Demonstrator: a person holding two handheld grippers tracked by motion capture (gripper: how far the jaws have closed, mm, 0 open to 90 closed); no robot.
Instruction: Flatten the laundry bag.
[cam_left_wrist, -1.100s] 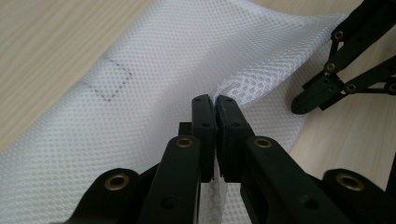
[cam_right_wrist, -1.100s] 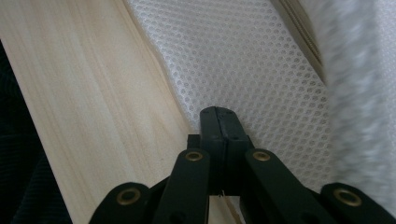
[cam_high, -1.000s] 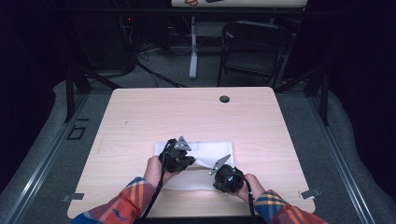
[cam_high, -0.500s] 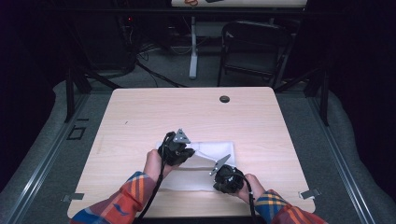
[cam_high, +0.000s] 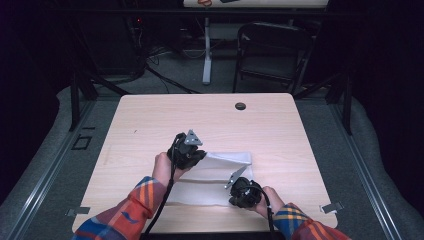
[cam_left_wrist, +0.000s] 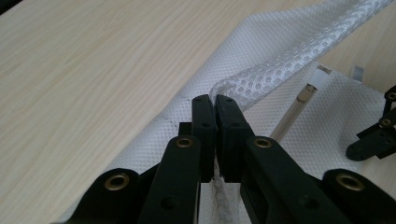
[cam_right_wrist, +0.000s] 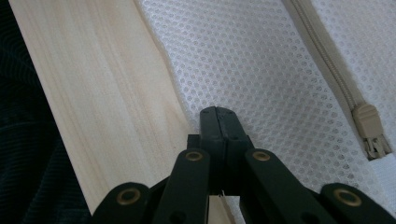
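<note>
**Two claws pinching a white mesh bag on a wooden table**

Sitting in a dark room: a pale wooden table, with grey floor around it. Standing behind the table: a white post on the left and a black folding chair on the right. Showing near the far edge: a small black hole. Leaving lots of bare wood on the left, at the back and on the right for moving.

Lying near the front edge, in the middle: a white mesh bag, soft and full of tiny holes, with a beige zipper running along it.

Squeezing shut on a lifted fold of the bag at its left back corner: left gripper. Bunching up and rising off the table there. Pinching shut on the bag at its front right edge: right gripper, close to the table edge. Lying flat between the two.
</note>
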